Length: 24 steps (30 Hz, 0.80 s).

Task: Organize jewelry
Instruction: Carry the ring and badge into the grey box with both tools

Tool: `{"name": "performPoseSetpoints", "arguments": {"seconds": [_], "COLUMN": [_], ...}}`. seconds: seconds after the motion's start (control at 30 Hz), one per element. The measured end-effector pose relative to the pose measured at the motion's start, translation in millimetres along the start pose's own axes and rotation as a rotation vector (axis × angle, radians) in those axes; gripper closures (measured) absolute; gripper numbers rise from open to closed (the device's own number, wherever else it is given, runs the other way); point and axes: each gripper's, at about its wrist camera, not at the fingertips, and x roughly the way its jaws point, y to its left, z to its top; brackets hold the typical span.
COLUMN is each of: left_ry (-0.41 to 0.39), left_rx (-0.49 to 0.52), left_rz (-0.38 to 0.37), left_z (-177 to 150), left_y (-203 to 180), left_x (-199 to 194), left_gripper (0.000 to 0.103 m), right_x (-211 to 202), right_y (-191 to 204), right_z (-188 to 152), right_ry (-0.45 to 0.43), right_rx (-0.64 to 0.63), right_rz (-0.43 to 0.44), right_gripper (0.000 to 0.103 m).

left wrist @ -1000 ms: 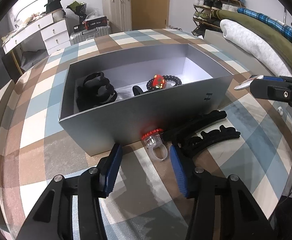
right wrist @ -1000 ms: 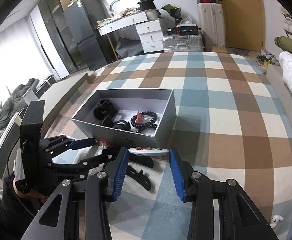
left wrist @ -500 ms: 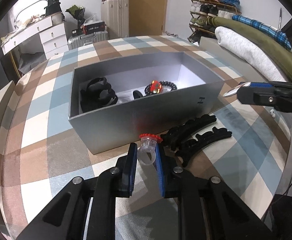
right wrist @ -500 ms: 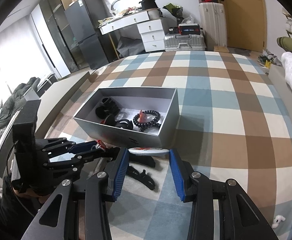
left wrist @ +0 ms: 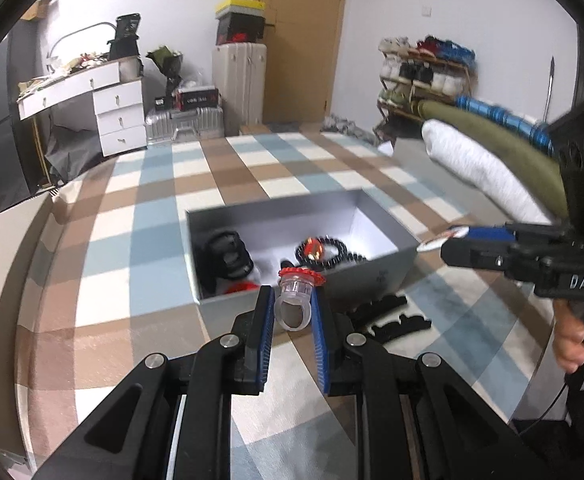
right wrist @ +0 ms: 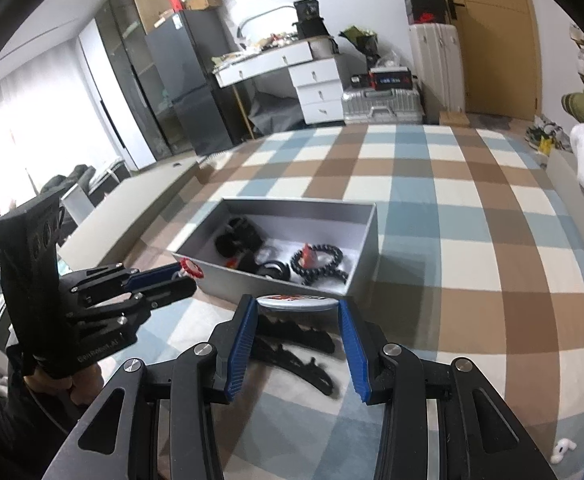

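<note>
The left tongs (left wrist: 292, 312) are clenched on a clear plastic ring (left wrist: 293, 298) with a red frilled top, the blue pads pressing its band from both sides so the top stands above the tips and the ring cannot twist loose; it hangs in the air just at the near wall of the grey box (left wrist: 375, 276), which suggests it is on its way in to join the pieces already there, a black beaded bracelet (left wrist: 327, 250) with a red charm and some black bands at the left end; the left tongs tilt downward toward the box, and the right wrist view shows a hand (right wrist: 80, 384) gripping their handle from below; the right tongs (right wrist: 297, 336) grasp a flat oval clip (right wrist: 296, 301), white with red marks, by its two ends, held level and crosswise just short of the box, probably waiting its turn; they too slope downward over the checked cloth (right wrist: 471, 240); two black toothed hair clips (right wrist: 295, 344) lie on the cloth beneath them, not yet sorted; a white earbud (right wrist: 563, 449) lies well apart.
</note>
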Motion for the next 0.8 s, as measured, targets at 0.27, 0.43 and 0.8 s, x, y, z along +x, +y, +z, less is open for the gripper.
{"name": "performPoseSetpoints", "arguments": {"seconds": [0.27, 0.43, 0.8], "left_ry": [-0.039, -0.049, -0.038], "left_rx": [-0.029, -0.038, -0.039], "left_rz": [0.015, 0.016, 0.033], "left_z": [10.5, 20.4, 28.8], "left_y": [9.6, 13.4, 20.5], "left_x": [-2.9, 3.1, 17.0], "left_gripper": [0.090, 0.090, 0.090], "right_x": [3.4, 7.5, 21.6], "right_y": [0.7, -4.3, -5.3], "right_z": [9.6, 19.6, 34.1], "right_ry": [-0.025, -0.032, -0.021], "right_rx": [0.018, 0.040, 0.047], "right_rz": [0.017, 0.029, 0.046], "right_gripper": [0.062, 0.062, 0.062]}}
